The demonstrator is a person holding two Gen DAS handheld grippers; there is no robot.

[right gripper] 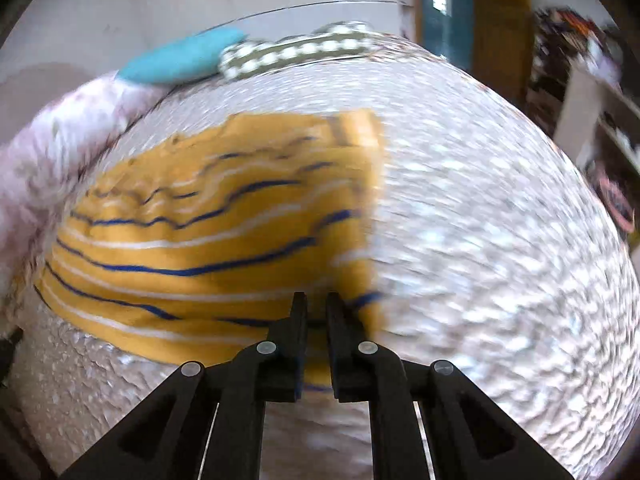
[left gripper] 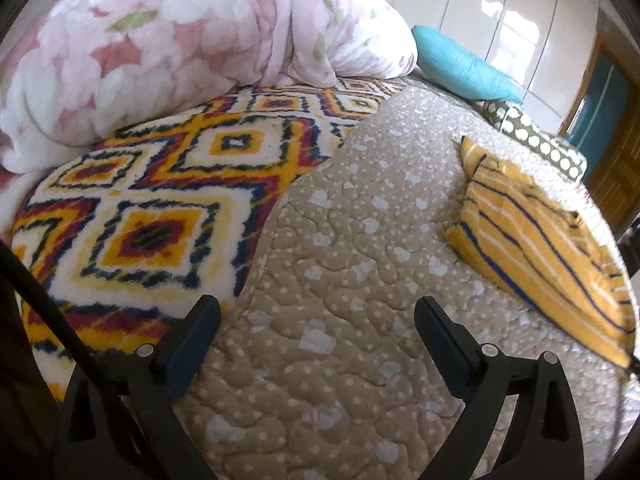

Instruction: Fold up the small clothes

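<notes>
Right gripper pinches the yellow striped garment; left gripper hangs released over the bed.

The right wrist view is smeared, but the right jaws stand nearly together over the near edge of the yellow cloth with its blue and white stripes, and they appear to be clenched on that edge. The garment lies partly folded on the beige quilted bedspread, off to the right in the left wrist view. The left jaws are spread wide, nothing between them, above bare quilt beside the diamond-patterned blanket. Behind sit a pink floral duvet, a teal pillow and a dotted cushion.
</notes>
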